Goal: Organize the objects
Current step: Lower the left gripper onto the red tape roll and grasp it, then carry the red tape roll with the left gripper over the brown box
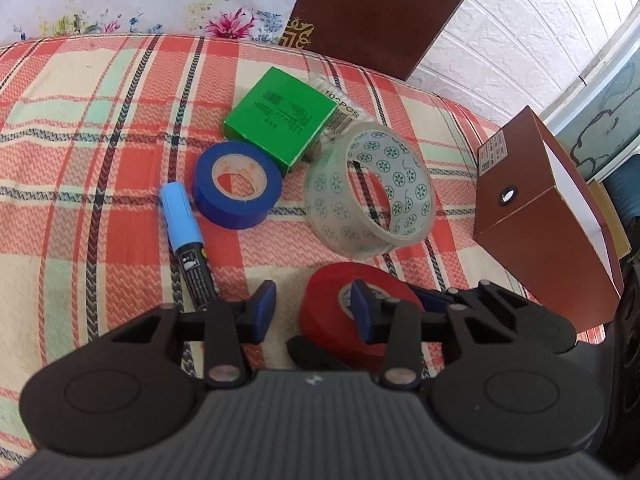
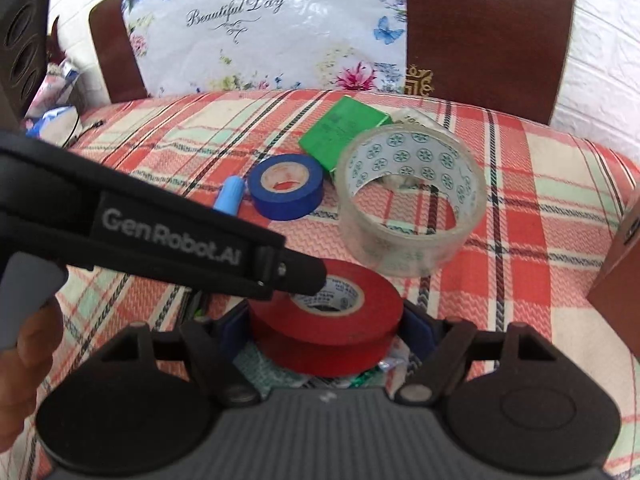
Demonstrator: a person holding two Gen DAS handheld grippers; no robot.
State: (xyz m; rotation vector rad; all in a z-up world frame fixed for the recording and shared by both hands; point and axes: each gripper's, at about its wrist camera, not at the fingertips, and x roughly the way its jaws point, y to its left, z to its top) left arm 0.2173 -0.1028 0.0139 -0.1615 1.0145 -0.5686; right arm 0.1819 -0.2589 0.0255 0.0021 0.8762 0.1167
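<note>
Right wrist view: right hand-held gripper (image 2: 325, 330) stands open around the red tape (image 2: 332, 320), pads apart from its sides. Left hand-held gripper (image 1: 313, 310), open, has one finger in its core. Light, stiff, slick; grasp across its rim.

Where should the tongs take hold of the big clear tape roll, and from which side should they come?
Judging by its pose, the clear tape roll lies tilted with its wide hole facing up, one edge near the green box. Best to come from above on the near side: one finger inside the hole, one outside, pinching the thin wall toward the red tape roll.
</note>
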